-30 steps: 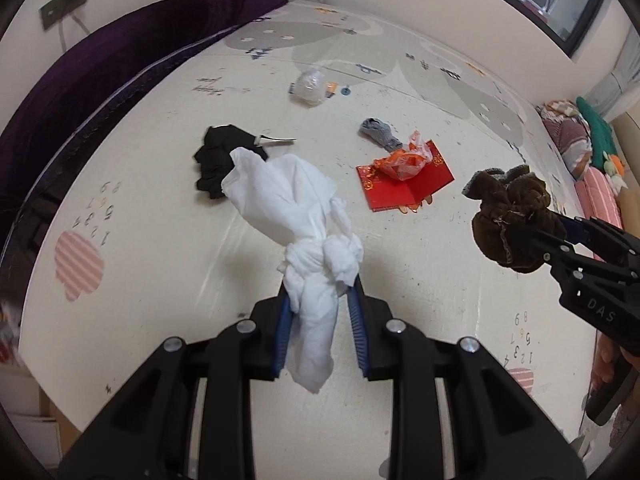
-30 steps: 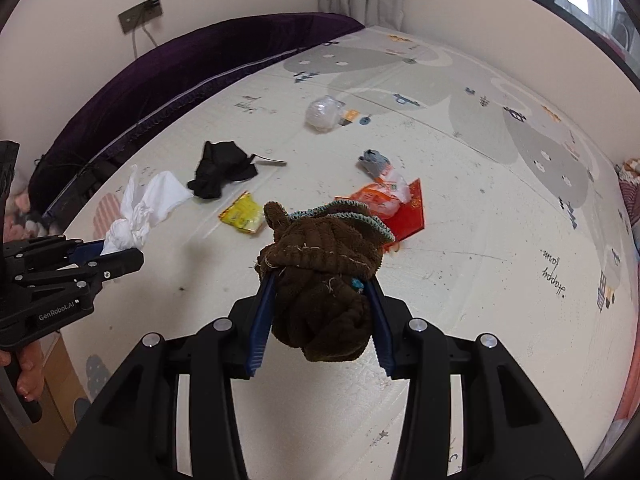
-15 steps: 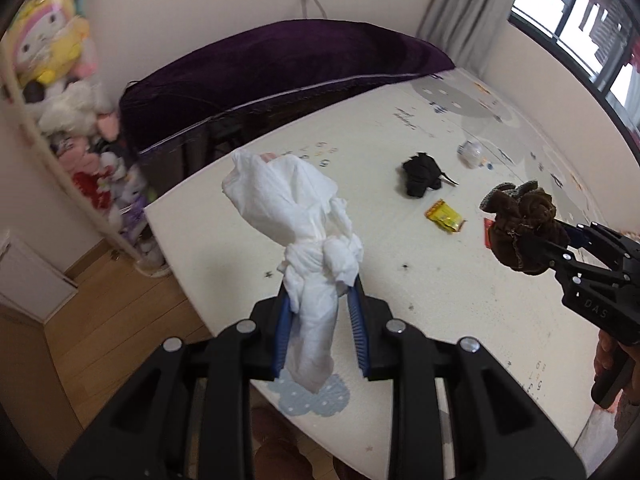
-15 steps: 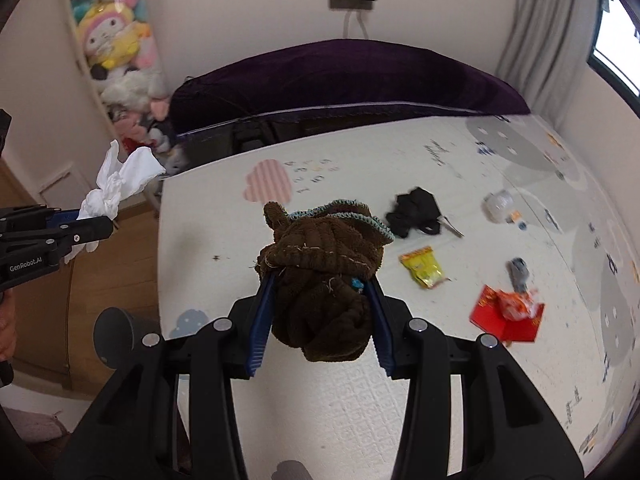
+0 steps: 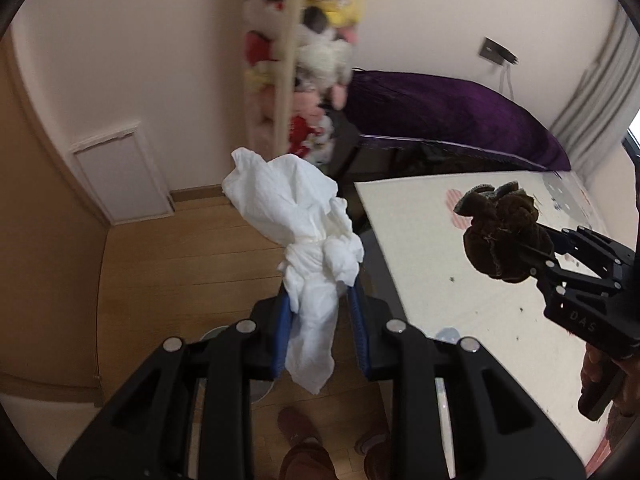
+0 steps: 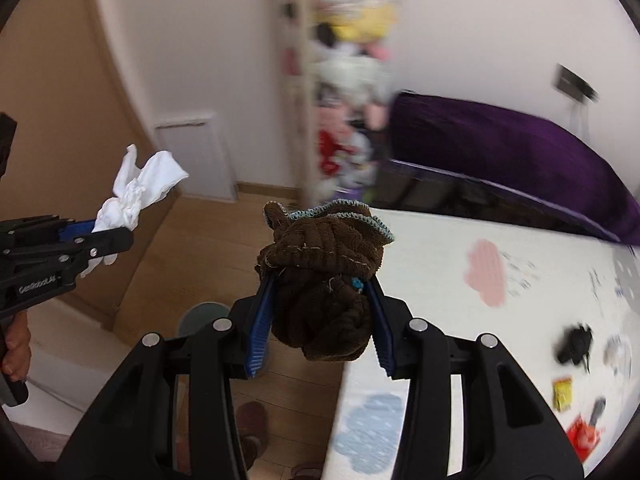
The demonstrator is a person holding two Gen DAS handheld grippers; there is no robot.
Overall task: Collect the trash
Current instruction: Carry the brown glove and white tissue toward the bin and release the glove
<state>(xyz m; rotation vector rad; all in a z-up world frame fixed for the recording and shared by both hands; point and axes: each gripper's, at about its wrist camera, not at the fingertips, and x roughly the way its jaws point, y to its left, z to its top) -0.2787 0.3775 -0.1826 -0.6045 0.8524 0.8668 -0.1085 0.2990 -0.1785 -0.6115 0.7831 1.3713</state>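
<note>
While the left gripper (image 5: 320,322) clamps a knotted white tissue wad (image 5: 304,240) between its blue pads at the centre of the left wrist view, the wad rises toward mid-frame above a wooden floor (image 5: 168,264). At right in the same frame, the right gripper (image 5: 550,246) holds a brown knitted cloth (image 5: 502,236) over the pale play mat (image 5: 444,280), its black body running off the right edge. A blurred stack of plush toys (image 5: 320,40) fills the top centre beside a pale wooden post (image 5: 286,56), and a purple cushion (image 5: 448,120) lies along the mat's far edge at upper right. Brown slippers (image 5: 298,432) show at bottom centre.

From the right wrist view, the brown knitted cloth (image 6: 324,280), edged in light blue, sits squeezed between the right gripper (image 6: 322,320) pads at centre frame. At left, the left gripper (image 6: 102,236) pinches the white tissue wad (image 6: 136,196) above the floor. A round grey bin (image 6: 202,314) peeks out below the cloth, partly hidden. Litter lies on the mat at lower right: a black scrap (image 6: 576,344), a yellow wrapper (image 6: 562,392) and a red packet (image 6: 584,434).
</note>
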